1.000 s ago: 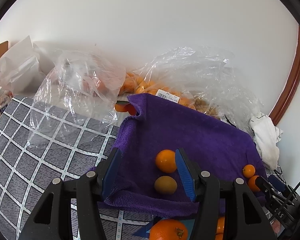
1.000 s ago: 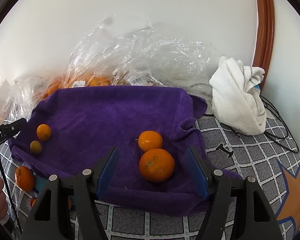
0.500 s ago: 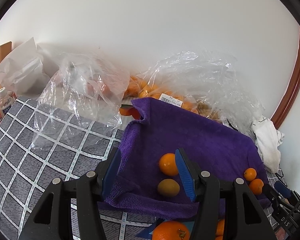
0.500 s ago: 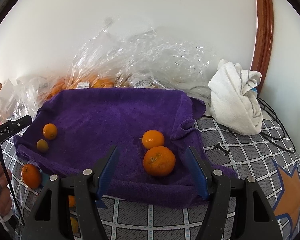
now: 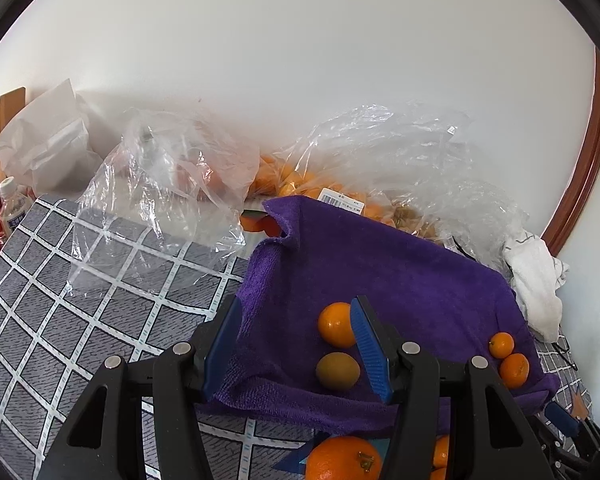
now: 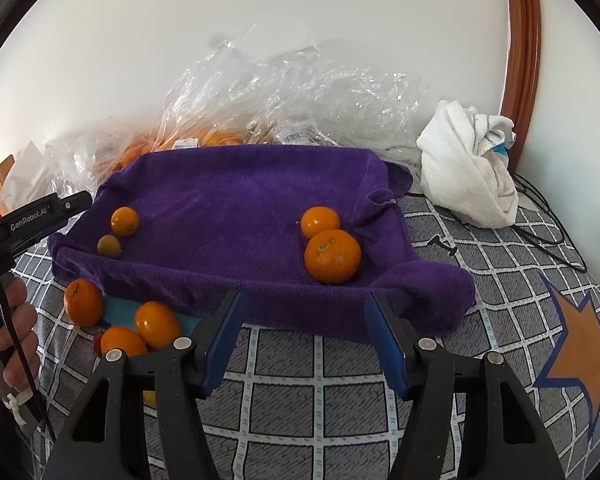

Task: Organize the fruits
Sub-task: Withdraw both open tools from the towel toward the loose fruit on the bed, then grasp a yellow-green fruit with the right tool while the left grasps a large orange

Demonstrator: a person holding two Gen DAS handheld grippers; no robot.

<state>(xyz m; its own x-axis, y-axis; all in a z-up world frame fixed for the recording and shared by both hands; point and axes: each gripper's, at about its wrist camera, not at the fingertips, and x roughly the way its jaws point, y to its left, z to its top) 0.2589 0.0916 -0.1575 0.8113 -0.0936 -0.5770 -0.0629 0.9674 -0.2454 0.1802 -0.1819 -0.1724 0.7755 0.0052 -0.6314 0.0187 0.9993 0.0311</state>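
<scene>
Looking along our left gripper point(image 5: 296, 344), we find its blue jaws apart with nothing pressed between them. A small round orange tangerine point(image 5: 335, 323) and a duller olive-yellow fruit point(image 5: 337, 371) lie on the rumpled purple towel point(image 5: 400, 280) just inside the right jaw. Two more small oranges point(image 5: 508, 360) sit at the towel's far right edge. We count four on the towel here, plus a big orange with a stem point(image 5: 342, 460) below the jaws.

From our right gripper point(image 6: 306, 340), whose jaws are closing on empty air, the large dimpled orange point(image 6: 332, 255) touches a smaller one point(image 6: 320, 221) ahead, slightly right, past the towel's near hem. Round fruit offers no long axis. Three loose oranges point(image 6: 124, 320) cluster off the towel at the left, nearer our left hand point(image 6: 14, 344).
</scene>
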